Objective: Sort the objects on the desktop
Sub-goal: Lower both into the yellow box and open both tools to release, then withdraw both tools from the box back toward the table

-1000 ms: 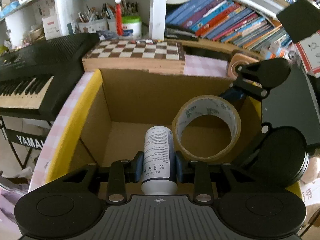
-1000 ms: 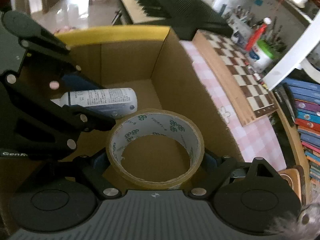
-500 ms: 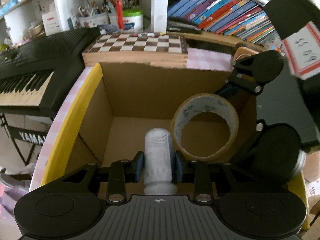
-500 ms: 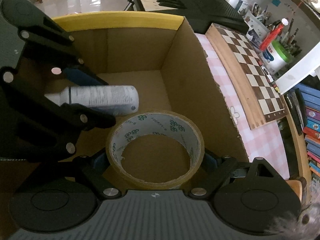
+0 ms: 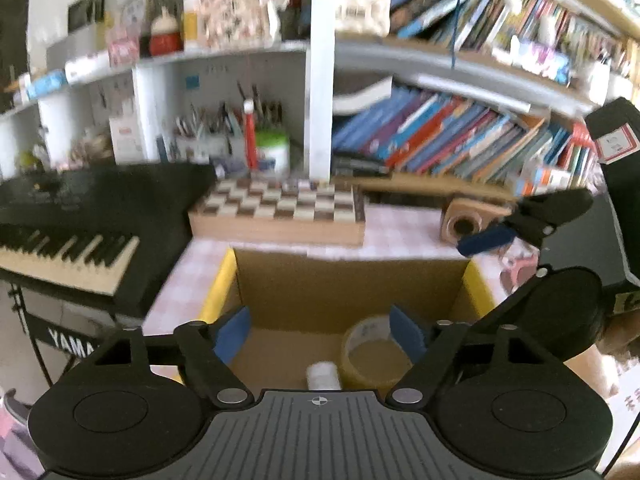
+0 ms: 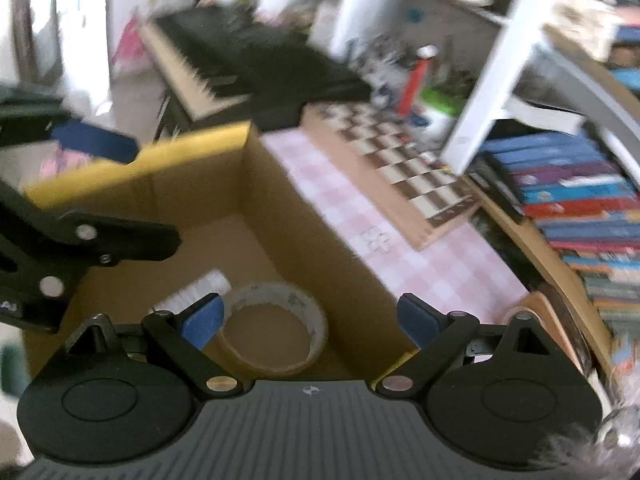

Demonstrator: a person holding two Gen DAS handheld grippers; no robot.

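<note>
Since both drops look done, left gripper [image 5: 320,330] and right gripper [image 6: 310,320] hover with fingers spread wide, empty. Tape roll [image 6: 274,330] lies flat in cardboard box [image 6: 188,160], white bottle [image 6: 192,294] touching it at 10 o'clock.

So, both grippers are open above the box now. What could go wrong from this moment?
1. The left gripper and right gripper hang close together over the cardboard box; they might bump as they leave.
2. The white bottle lies on its side against the tape roll, so it may roll.
3. Both views are blurred, so positions are uncertain.
</note>
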